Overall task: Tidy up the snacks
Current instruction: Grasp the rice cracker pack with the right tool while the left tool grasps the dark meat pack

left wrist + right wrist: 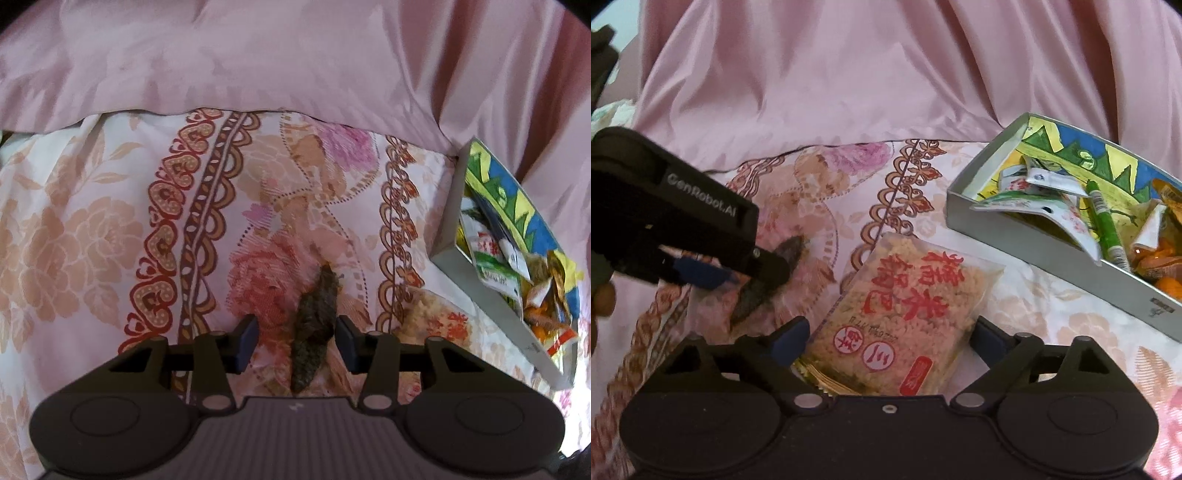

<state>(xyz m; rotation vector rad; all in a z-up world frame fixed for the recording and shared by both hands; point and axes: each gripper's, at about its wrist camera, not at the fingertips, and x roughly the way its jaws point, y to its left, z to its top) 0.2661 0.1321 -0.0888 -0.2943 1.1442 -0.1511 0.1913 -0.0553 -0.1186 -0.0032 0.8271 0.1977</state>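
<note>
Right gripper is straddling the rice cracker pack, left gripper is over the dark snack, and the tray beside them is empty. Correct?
Not quite: the tray is not empty. The right wrist view shows it holding snack packets, a green tube and orange wrappers. The rest stands: the right gripper straddles the rice cracker pack, and the left gripper is over the dark snack.

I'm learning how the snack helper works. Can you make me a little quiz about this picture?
1. True or false: the rice cracker packet already lies inside the tray.
2. What lies between the left gripper fingers?
A. a dark snack packet
B. a green pen
C. an orange sweet
3. Which gripper has the rice cracker packet between its fingers?

Key
1. False: it lies on the flowered bedsheet, outside the tray.
2. A: the dark snack packet; the pads do not press it.
3. The right gripper, jaws wide, not squeezing.
</note>
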